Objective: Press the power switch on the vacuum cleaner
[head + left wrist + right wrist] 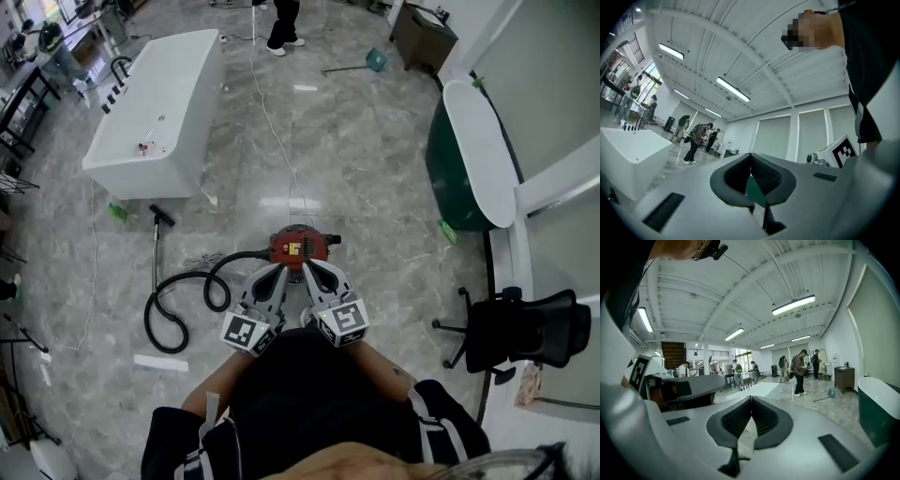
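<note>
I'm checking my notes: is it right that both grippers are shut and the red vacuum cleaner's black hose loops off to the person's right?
Not quite: the head view shows the black hose looping to the person's left of the red vacuum cleaner. Left gripper and right gripper are indeed shut.

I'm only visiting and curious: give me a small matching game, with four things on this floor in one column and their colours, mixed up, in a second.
Things:
1. vacuum cleaner
2. bathtub at the left
3. bathtub at the right
4. office chair

Colours:
A. black
B. dark green outside, white rim
C. red top
D. white all over

Pairs: 1-C, 2-D, 3-B, 4-A
</note>
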Demonstrator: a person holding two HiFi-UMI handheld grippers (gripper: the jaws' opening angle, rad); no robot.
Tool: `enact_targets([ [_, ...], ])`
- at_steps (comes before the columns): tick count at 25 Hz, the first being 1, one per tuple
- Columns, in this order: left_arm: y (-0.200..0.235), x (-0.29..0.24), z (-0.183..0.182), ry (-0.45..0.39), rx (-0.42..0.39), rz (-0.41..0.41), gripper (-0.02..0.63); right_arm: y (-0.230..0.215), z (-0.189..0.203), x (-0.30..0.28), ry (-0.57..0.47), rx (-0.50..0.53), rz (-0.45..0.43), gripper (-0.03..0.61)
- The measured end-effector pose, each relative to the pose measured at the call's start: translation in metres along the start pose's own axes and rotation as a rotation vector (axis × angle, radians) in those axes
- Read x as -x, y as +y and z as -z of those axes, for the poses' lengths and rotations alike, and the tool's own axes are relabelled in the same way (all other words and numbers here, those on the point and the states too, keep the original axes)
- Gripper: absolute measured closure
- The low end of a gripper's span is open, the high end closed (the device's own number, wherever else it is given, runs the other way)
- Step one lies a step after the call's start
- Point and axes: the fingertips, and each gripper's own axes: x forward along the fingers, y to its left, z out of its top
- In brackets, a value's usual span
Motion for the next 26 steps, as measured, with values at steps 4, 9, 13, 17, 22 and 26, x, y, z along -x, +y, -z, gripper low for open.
enact_targets([
  [4,0.003,0.007,-0.004,-0.037,-0.006,-0.008,0.595,0.011,-0.027,0.014,-0.113,0.028,-0.010,0.560],
  [9,0.010,0.008,-0.006,-0.055,0.024,-0.066,0.595,0.011,-0.039,0.026,-0.137,0.114,0.024,0.560],
  [13,0.003,0.013,-0.005,-0.077,0.002,-0.056,0.595,0.018,-0.045,0.025,-0.142,0.145,0.021,0.560],
  [17,0.000,0.024,-0.012,-0.115,-0.053,-0.050,0.595,0.032,-0.044,0.018,-0.173,0.161,-0.032,0.560],
  [22,0.012,0.044,0.003,-0.085,-0.053,-0.082,0.595,0.046,-0.040,0.011,-0.168,0.161,-0.054,0.560],
  [26,0.017,0.055,0.001,-0.078,-0.053,-0.085,0.595,0.058,-0.039,0.005,-0.165,0.145,-0.066,0.560],
])
